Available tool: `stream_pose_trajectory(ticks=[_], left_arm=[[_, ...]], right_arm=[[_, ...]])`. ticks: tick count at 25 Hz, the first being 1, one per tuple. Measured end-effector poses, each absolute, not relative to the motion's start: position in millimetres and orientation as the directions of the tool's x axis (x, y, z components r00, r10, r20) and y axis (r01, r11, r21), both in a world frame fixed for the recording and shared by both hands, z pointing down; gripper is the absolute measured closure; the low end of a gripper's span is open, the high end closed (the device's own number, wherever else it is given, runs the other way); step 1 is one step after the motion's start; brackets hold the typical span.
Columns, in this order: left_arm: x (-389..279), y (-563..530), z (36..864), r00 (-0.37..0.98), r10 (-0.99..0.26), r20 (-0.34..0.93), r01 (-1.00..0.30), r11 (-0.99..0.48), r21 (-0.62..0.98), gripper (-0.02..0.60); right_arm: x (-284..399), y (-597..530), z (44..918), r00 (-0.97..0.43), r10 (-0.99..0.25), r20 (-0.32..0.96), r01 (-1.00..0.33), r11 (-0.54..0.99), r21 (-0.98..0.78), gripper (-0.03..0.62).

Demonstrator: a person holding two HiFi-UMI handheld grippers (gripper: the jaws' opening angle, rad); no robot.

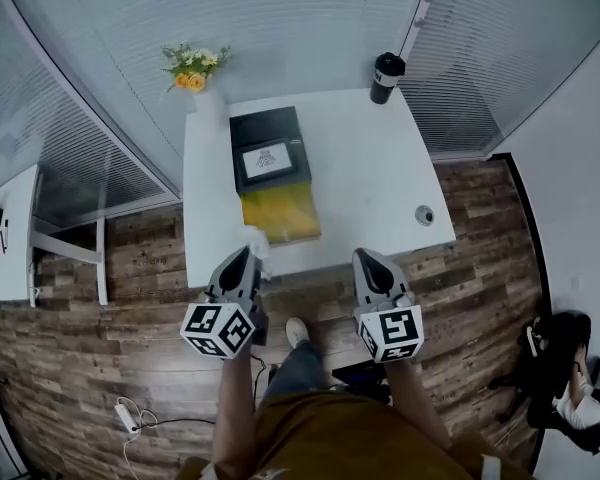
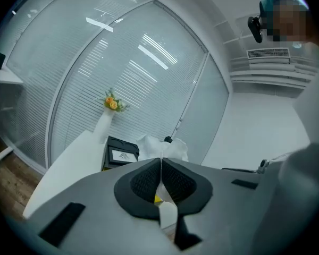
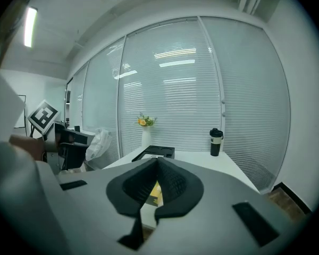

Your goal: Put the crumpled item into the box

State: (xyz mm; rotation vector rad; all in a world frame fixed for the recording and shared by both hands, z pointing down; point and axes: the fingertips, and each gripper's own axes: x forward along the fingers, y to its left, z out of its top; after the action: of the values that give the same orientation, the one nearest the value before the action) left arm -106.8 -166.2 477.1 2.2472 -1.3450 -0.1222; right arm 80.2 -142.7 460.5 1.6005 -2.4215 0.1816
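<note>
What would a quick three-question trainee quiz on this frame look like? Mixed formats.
1. True or false: the right gripper holds the crumpled white item.
2. Which lies nearest the flowers? A: the cup. B: the black box. C: the small round object.
3. Fill in: the left gripper has its jaws ___ on the crumpled white item.

Key: 1 false, as its jaws are together with nothing in them. 2 B. 3 shut.

white table (image 1: 365, 183) | black box (image 1: 268, 150) | yellow box (image 1: 280, 214) | flower vase (image 1: 206, 98) | black tumbler (image 1: 385, 77) | small disc (image 1: 424, 214)
</note>
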Motion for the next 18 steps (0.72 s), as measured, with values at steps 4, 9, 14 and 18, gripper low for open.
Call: stream_pose_trajectory(ticks=[4,9,14,18], left_arm=[[-110.8,-197.7,485.6,0.524,-0.832,0.183,-0.786,-0.390,0.479,0.551],[-113.0,-221.2,485.6,0.549,-0.819,0.169,-0.770,-0.417,0.483,0.551],[-118.6,-231.0,481.6,0.552,-0.820,0.153,-0.764,-0.425,0.485,0.551],[-118.5,-232.5,481.0,0.556,-0.818,0.148,-0.762,-0.431,0.484,0.551]], right_arm=[[68.3,-171.3,467.9,-0.371,-0.886,0.279,-0.918,0.396,0.037,0.582],[58.3,-191.6,467.4,-0.366,-0.885,0.286,-0.915,0.398,0.061,0.582],[56.2,-202.6,460.5,-0.362,-0.893,0.267,-0.918,0.391,0.065,0.582],[56.2,-204.5,456.2,-0.360,-0.899,0.248,-0.921,0.385,0.058,0.582]])
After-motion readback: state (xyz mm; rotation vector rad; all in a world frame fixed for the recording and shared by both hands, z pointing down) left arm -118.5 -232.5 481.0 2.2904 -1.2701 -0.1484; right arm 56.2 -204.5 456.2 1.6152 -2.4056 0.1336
